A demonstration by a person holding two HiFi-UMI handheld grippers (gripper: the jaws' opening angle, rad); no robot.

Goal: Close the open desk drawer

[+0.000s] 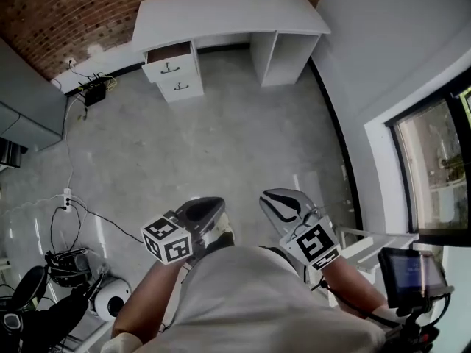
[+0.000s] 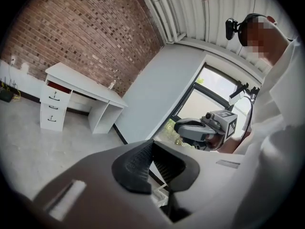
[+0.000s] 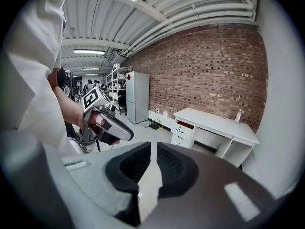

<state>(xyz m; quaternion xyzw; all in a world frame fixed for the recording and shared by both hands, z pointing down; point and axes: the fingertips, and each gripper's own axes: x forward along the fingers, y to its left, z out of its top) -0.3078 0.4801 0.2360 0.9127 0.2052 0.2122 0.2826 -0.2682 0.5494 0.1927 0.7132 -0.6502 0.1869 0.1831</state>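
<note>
- Open drawer (image 1: 170, 56): top one in the pedestal under the left end of the white worktop (image 1: 228, 13), against the brick wall. Pulled out toward the room, with a dark reddish interior showing above its white front. The drawer below it (image 1: 181, 88) sits flush.
- Drawer front runs side to side along the desk's front edge. By my reading the closing travel is straight back into the pedestal, away from the person.
- Bare concrete floor (image 1: 235, 138) lies between desk and person. Both tools are well apart from the drawer, and nothing is in contact.
- Left gripper (image 1: 202, 210): held close to the body. Jaws together at the tips, nothing between them.
- Right gripper (image 1: 283, 201): also close in, level with the other. Jaws a narrow slit apart, with only floor showing through, so it is empty.
- Bearing: the drawer lies ahead and somewhat to the person's left. The left gripper is the nearer of the two, though only by a little at this range.
- Judgement: the task has not started. The approach across the floor comes first. After that, a flat push on the drawer front, square to its face, should do, and no grasp of the handle seems needed. Pushing off-centre may skew the drawer on its runners.
</note>
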